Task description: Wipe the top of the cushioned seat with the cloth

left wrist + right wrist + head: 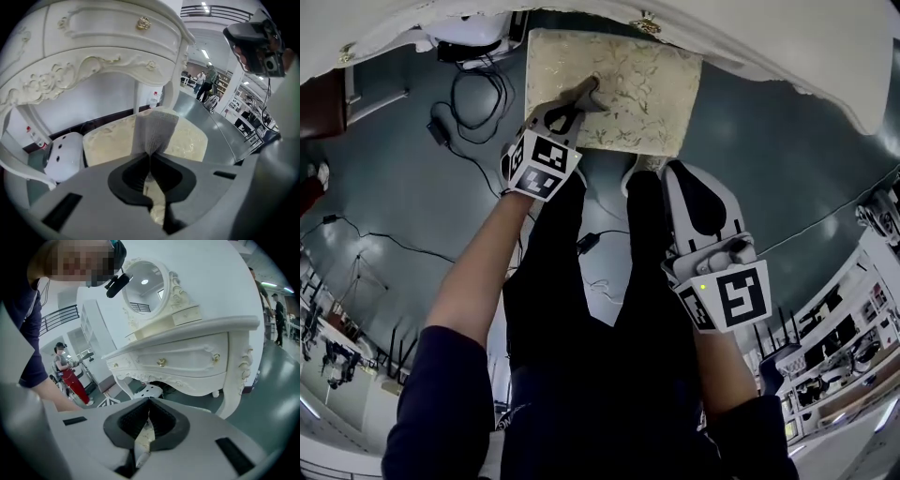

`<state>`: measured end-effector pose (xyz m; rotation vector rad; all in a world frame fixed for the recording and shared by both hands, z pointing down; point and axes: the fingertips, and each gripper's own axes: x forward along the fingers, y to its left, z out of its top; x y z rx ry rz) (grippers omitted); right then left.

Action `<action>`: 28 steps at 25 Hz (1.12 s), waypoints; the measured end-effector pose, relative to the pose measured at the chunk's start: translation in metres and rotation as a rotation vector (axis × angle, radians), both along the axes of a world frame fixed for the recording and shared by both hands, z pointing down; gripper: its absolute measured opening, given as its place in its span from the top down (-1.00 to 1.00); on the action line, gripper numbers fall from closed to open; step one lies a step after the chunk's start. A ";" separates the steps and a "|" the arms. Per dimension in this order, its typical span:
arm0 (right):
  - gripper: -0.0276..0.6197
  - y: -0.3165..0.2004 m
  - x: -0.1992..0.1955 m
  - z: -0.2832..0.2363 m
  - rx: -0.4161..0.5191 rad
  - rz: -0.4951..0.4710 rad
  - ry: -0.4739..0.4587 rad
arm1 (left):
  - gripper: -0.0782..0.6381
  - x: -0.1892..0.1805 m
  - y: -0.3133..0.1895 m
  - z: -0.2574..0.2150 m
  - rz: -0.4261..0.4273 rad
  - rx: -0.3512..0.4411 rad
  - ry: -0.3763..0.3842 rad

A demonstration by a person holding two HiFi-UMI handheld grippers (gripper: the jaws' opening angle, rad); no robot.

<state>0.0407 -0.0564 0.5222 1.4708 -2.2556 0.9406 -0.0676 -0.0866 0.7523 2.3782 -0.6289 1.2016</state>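
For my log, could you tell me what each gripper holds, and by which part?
The left gripper pinches the cloth by its near end; the rest reaches out over the seat. The right gripper is shut, empty.

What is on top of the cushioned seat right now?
A grey cloth, pinched in the left claw, rests on the cushioned seat, left of its middle. The rest of the patterned top is bare. The fabric under the cloth is covered.
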 end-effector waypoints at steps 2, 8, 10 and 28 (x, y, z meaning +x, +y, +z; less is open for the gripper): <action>0.83 0.005 -0.016 0.003 -0.008 0.000 -0.001 | 0.73 -0.025 0.001 0.004 0.001 0.002 -0.017; 0.83 0.012 -0.033 0.008 -0.016 -0.011 -0.001 | 0.73 -0.057 0.012 0.022 -0.009 0.001 -0.058; 0.83 0.017 -0.026 0.011 -0.019 -0.015 0.004 | 0.73 -0.046 0.015 0.023 -0.037 0.008 -0.047; 0.83 0.056 0.093 0.023 -0.026 -0.043 -0.010 | 0.73 0.164 0.104 0.025 0.055 -0.062 0.055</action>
